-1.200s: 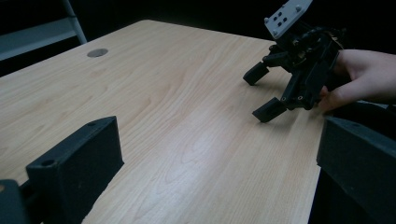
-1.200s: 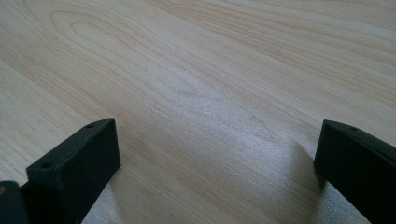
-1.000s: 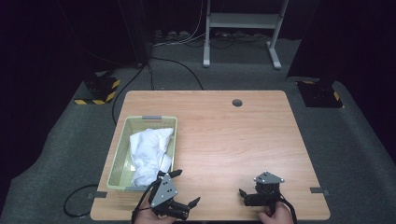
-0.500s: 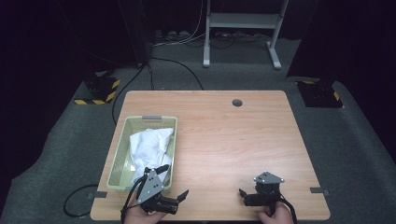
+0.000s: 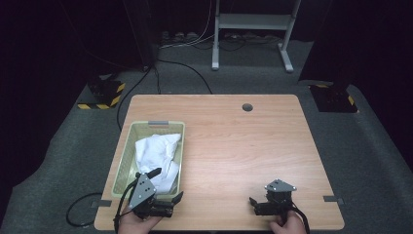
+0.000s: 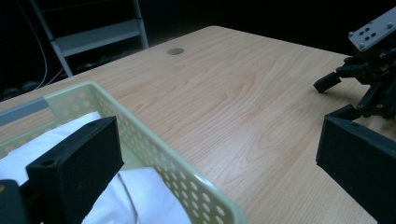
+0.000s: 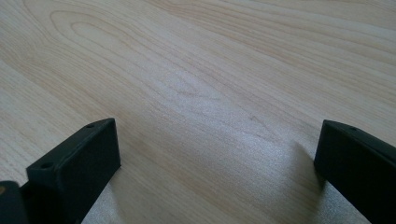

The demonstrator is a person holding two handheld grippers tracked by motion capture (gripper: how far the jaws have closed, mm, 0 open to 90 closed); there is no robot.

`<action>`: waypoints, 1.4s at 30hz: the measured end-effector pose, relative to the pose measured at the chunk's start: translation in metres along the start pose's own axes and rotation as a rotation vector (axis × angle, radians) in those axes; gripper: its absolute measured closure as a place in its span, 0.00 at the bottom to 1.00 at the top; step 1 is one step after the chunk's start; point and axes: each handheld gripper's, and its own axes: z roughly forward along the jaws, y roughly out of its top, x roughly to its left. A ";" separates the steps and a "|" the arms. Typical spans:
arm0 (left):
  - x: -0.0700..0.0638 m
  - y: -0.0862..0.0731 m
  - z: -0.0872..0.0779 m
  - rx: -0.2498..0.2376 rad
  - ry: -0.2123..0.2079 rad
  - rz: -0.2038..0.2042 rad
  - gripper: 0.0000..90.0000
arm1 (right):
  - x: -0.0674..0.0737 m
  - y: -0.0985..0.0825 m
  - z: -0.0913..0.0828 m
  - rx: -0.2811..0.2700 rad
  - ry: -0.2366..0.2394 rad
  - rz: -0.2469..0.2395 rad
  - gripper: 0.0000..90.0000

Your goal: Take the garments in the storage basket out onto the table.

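A pale green perforated basket (image 5: 124, 157) stands on the left part of the wooden table (image 5: 243, 141) with a crumpled white cloth (image 5: 157, 152) in it. My left gripper (image 5: 166, 185) is open at the basket's near right corner. In the left gripper view the basket's rim (image 6: 140, 130) runs between the jaws, one jaw above the cloth (image 6: 154, 200) and the other above bare wood. My right gripper (image 5: 254, 202) rests low at the table's near right, open, with nothing but wood between its fingers (image 7: 79, 154).
A round cable hole (image 5: 247, 107) sits near the table's far edge. The other gripper (image 6: 369, 60) appears at the upper right of the left gripper view. Dark carpet, cables and a white stand's legs (image 5: 253, 22) lie beyond the table.
My left gripper has shifted left, from over bare table to the basket's near right corner. The right gripper has stayed put.
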 end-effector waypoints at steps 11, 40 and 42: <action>0.017 -0.005 -0.011 0.008 0.067 -0.026 0.01 | 0.000 0.000 0.000 0.000 0.000 0.000 0.00; 0.053 -0.015 -0.028 0.024 0.164 -0.157 0.01 | 0.000 0.000 0.000 0.000 0.000 0.000 0.00; 0.056 -0.014 -0.025 0.040 0.158 -0.176 0.00 | 0.000 0.000 0.000 0.000 0.000 0.000 0.00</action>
